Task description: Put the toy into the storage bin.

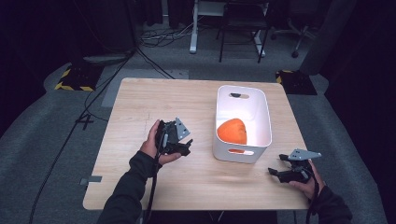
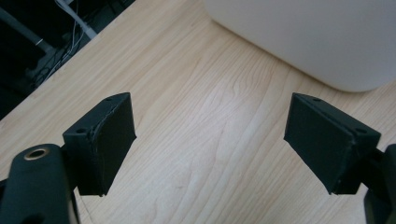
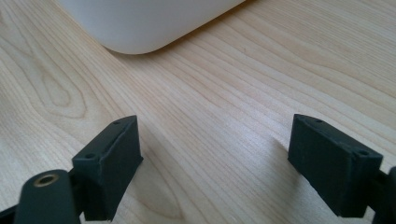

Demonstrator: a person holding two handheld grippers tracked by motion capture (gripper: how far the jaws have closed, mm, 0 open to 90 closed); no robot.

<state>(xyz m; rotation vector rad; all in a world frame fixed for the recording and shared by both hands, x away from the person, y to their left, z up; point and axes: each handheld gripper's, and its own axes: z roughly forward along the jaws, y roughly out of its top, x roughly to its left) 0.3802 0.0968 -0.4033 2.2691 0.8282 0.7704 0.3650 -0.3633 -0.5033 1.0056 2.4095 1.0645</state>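
Both claws are spread wide and gripping nothing: left gripper at the white bin's 9 o'clock, right gripper near its 5, over bare table.

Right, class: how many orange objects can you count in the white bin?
1. A single orange object lies at the near end of the white bin, above its front handle slot. The near wall could hide something smaller.

Orange obj partly hidden by bin wall.
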